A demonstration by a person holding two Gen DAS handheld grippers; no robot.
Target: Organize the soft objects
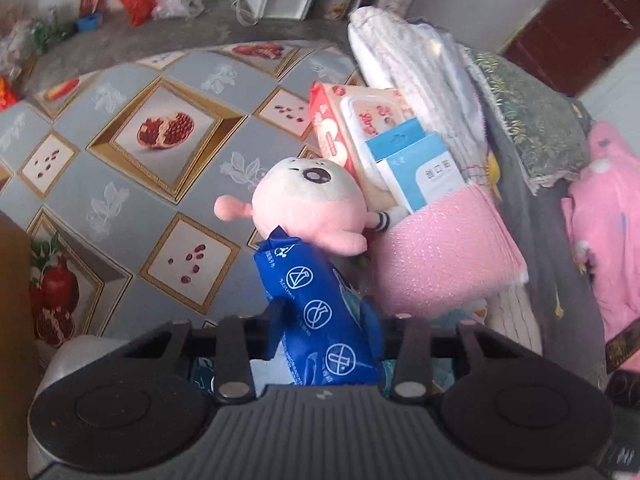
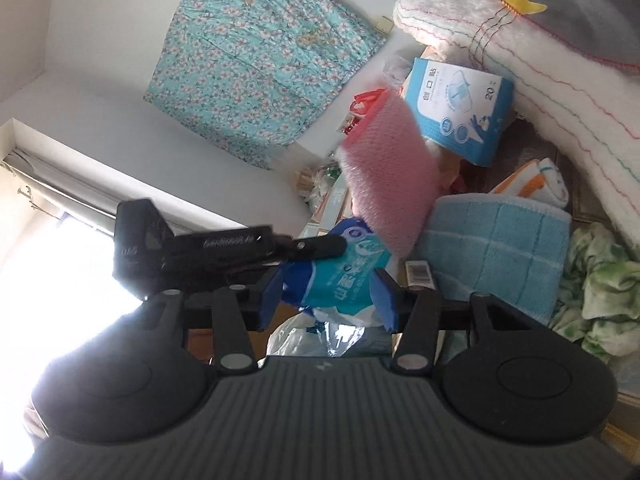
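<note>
A counter (image 1: 120, 168) covered in a grey cloth printed with pomegranates is filling most of the left wrist view, and a heap of soft things is crowding its right side. Folded white and patterned bedding (image 1: 420, 80) is lying at the back of that heap, with a pink blanket (image 1: 608, 240) sitting further right. In front of the bedding, a red-and-white wipes pack (image 1: 344, 128) is lying flat, and a blue-and-white plaster box (image 1: 424, 172) is leaning on it. A pink textured cloth (image 1: 440, 256) is resting just below the box, touching it. A pink plush toy (image 1: 308, 204) is lying face up beside the cloth, its lower edge touching the blue tissue pack (image 1: 320, 312). That pack is sitting tilted between the arms of the left tool (image 1: 328, 320); the fingertips are hidden behind it, so whether they are pressing on it cannot be told. In the sharply rolled right wrist view, the right tool (image 2: 328, 296) is closing its blue pads (image 2: 270, 294) on both sides of the same pack (image 2: 340, 276), and they appear to be squeezing it. The left tool's black body (image 2: 192, 248) is reaching in from the left and meeting the pack's top end. A folded blue towel (image 2: 500, 248) is lying just beyond.
</note>
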